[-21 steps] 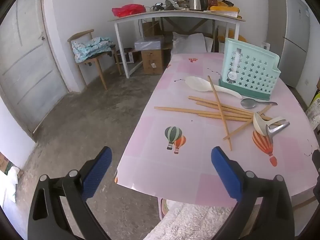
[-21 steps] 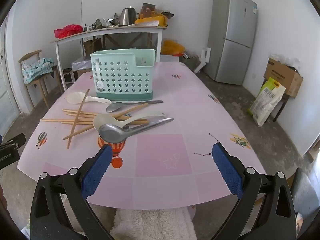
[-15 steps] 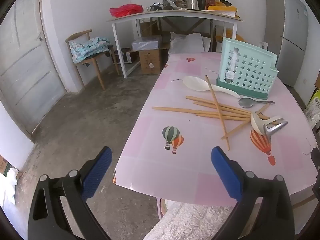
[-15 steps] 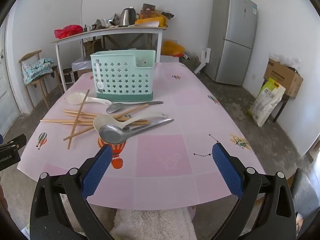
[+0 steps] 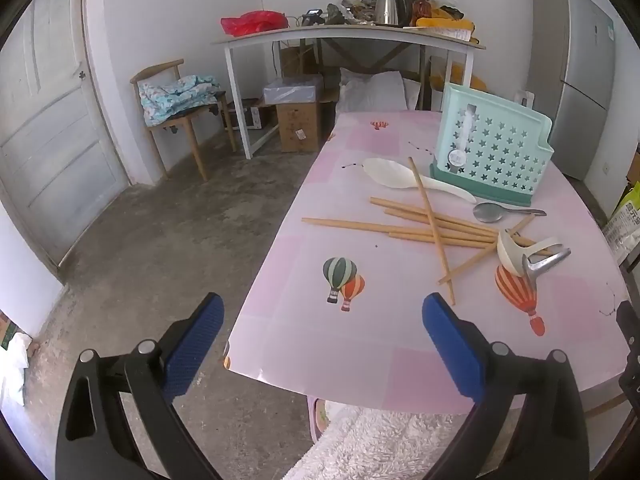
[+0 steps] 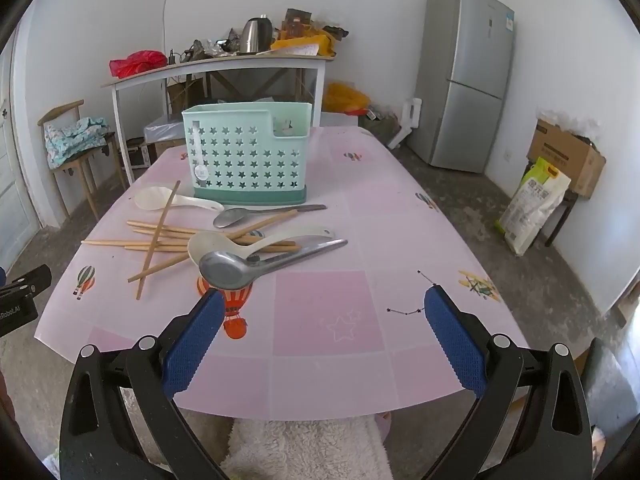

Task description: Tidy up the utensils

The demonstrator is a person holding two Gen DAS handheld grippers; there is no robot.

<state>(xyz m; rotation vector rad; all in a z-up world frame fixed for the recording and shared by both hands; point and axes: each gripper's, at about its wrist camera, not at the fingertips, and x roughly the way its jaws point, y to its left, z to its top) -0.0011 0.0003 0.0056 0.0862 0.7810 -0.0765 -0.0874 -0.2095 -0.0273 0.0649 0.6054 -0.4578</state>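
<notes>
On the pink surface [image 6: 400,240], the wooden chopsticks [image 6: 160,236] lay left of and before the mint caddy [image 6: 248,156], the spoons [image 6: 240,264] just before it. Nearer, the left hand-held gripper [image 5: 322,344] and right hand-held gripper [image 6: 322,344] gaped wide, empty.

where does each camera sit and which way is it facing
Left wrist view: sits on the left gripper, off the table's near left corner, angled down and rightward over the chopsticks; only its own open blue fingers show.
Right wrist view: sits on the right gripper, at the table's near edge, facing straight along it toward the green holder; its open fingers show, plus a black piece of the other gripper at the left edge.
Shared: table, holder, chopsticks, metal ladle, fridge.
</notes>
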